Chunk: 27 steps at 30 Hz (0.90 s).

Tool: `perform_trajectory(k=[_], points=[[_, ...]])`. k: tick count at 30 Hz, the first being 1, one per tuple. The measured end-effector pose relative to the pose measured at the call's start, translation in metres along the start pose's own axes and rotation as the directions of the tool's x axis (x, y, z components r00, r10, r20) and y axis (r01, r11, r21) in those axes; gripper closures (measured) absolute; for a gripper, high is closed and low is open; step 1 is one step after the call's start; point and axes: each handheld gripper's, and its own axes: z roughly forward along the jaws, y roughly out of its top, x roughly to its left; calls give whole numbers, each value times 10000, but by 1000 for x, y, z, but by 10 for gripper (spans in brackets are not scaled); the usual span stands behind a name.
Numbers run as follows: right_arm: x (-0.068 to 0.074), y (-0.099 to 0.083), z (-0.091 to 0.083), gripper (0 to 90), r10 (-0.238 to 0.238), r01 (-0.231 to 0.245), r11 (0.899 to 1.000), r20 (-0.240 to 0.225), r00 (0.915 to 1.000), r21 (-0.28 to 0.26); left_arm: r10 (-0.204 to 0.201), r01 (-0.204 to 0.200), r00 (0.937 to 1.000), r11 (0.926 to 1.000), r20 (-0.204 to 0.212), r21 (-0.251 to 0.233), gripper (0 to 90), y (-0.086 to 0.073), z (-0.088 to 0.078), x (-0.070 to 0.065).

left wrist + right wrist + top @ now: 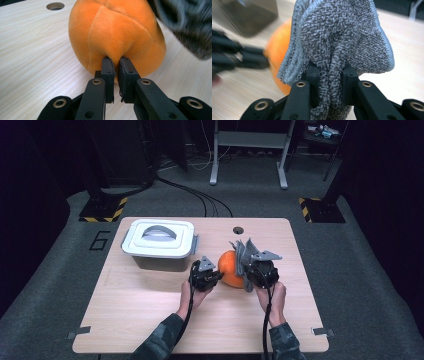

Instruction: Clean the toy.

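left tongs (115, 65): jaws nearly together, pinching a fold of the orange plush ball (115, 32), which sits on the tabletop (32, 50) right at their tips | right tongs (329, 72): clamped on a bunched grey cloth (342, 35) rising above them, just beside the ball | lidded box (159, 240): beyond left tongs, apart

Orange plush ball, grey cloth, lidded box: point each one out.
orange plush ball (117, 32), left gripper view, middle of its front.
grey cloth (342, 37), right gripper view, bunched middle.
lidded box (159, 238), high view, white lid.
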Motion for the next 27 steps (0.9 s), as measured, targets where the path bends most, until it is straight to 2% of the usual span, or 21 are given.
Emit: perform_trajectory(k=[1,2,3,4,5,6,7,8,10,12,16,17,18,21,24,27], points=[[0,0,0,734,0,0,10000,0,10000,0,0,0,10000,10000,0,0,831,0,0,0],[7,12,-3,734,-233,232,9996,-80,9997,-162,125,-125,9999,9999,-39,10,832,0,0,-1],[7,12,-3,734,-233,232,9996,-80,9997,-162,130,-130,9999,9999,-13,-28,832,1,0,-2],[16,25,-1,731,-433,431,9990,-187,9989,-153,360,-360,9993,9994,-76,-1,835,1,0,-3],[16,25,-1,731,-433,431,9990,-187,9989,-153,360,-360,9993,9994,-76,-1,838,1,0,-3],[27,33,6,728,-626,627,9980,-274,9977,24,367,-367,9993,9993,-57,12,841,1,0,-3],[30,35,12,727,-726,730,9973,-271,9970,128,359,-358,9993,9993,-80,97,844,1,0,-3],[30,35,12,727,-726,730,9973,-271,9970,128,359,-358,9993,9993,-80,97,846,1,0,-3],[37,38,23,727,-871,878,9946,-138,9961,556,372,-370,9992,9992,-114,151,851,-1,1,-2],[38,37,26,728,-926,923,9928,-3,9957,759,321,-319,9994,9994,-116,156,852,-2,1,-1],[35,34,26,728,-1054,1026,9904,254,9941,928,294,-292,9995,9995,-115,156,854,-3,2,-1],[32,32,26,729,-1053,1007,9903,445,9934,953,278,-277,9995,9995,-130,117,854,-3,2,-2],[31,31,26,729,-985,937,9907,456,9941,986,195,-194,9998,9997,-108,113,854,-3,3,-2],[24,27,26,729,-916,850,9907,591,9940,1063,275,-274,9996,9994,-80,212,854,-3,3,0],[6,15,29,729,-441,362,9910,599,9972,1286,229,-228,9997,9994,-29,251,853,-5,3,0],[-2,8,30,729,-216,126,9897,617,9979,1424,211,-211,9998,9994,-7,278,852,-7,3,1]])
